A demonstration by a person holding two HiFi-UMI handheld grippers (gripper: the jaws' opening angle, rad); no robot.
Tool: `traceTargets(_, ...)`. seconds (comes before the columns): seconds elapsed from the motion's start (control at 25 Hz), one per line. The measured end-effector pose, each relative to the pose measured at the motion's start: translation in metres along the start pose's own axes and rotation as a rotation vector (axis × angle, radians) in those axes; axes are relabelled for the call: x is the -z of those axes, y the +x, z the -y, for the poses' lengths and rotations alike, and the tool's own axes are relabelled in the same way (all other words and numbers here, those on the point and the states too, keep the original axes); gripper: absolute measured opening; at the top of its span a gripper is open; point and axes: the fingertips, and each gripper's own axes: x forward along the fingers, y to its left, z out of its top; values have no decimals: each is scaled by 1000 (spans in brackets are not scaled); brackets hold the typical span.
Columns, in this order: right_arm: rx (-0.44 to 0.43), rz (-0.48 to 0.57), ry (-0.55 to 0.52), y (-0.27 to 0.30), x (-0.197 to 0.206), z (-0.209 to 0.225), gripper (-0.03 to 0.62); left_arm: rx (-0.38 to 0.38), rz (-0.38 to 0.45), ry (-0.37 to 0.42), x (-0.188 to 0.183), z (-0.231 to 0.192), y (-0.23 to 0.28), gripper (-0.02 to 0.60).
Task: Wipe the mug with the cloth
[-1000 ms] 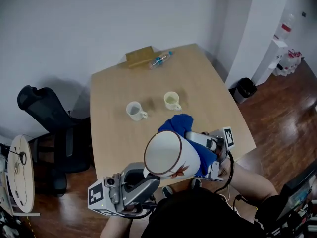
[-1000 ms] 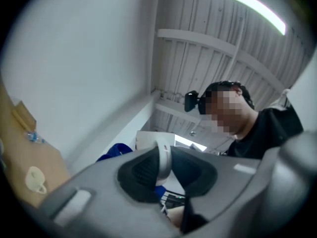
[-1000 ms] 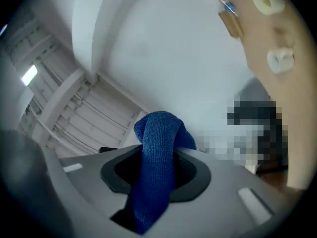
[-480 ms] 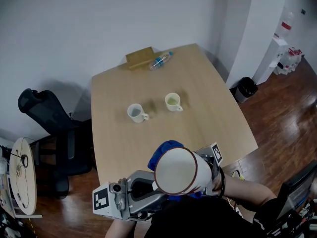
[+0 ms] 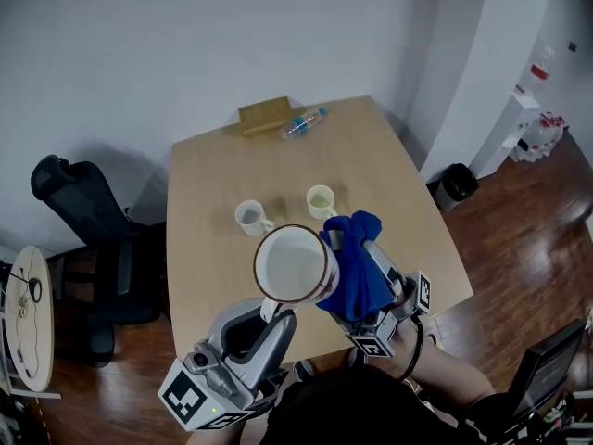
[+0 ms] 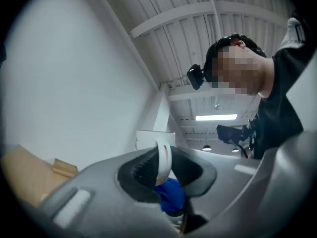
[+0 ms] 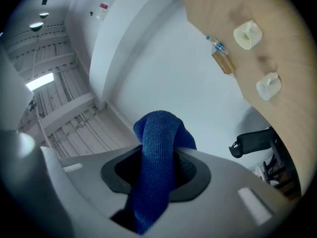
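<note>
Three mugs (image 5: 295, 265) (image 5: 249, 217) (image 5: 321, 201), one cloth (image 5: 355, 265), one bottle (image 5: 302, 124), one box (image 5: 263, 115).

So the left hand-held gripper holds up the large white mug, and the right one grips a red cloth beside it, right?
No: the terry cloth in the right hand-held gripper is blue, not red, as the right gripper view shows. The left hand-held gripper does hold up the large white mug.

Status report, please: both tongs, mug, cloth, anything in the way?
Left tongs shut on mug handle, mug in air. Right tongs shut on cloth, beside mug. Two cups on table, not in the way.
</note>
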Motion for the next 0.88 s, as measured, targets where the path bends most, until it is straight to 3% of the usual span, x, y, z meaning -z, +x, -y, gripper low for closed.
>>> traceTargets(0.16, 28, -10, 75, 3, 21, 18, 133, 28, -1, -2, 18, 17, 12, 61)
traceTargets(0.28, 61, -4, 130, -7, 33, 27, 133, -54, 8, 31, 22, 3, 14, 61)
traceTargets(0.4, 60, 18, 110, -16, 24, 21, 133, -97, -8, 16, 27, -10, 6, 61)
traceTargets(0.56, 39, 75, 103, -15, 2, 24, 133, -64, -24, 9, 40, 5, 5, 61)
traceTargets(0.72, 72, 69, 166, -17, 17, 40, 133, -108, -5, 51, 40, 0, 11, 61)
traceTargets(0.88, 92, 62, 160, -23, 16, 39, 132, -148, -19, 49, 46, -18, 5, 61)
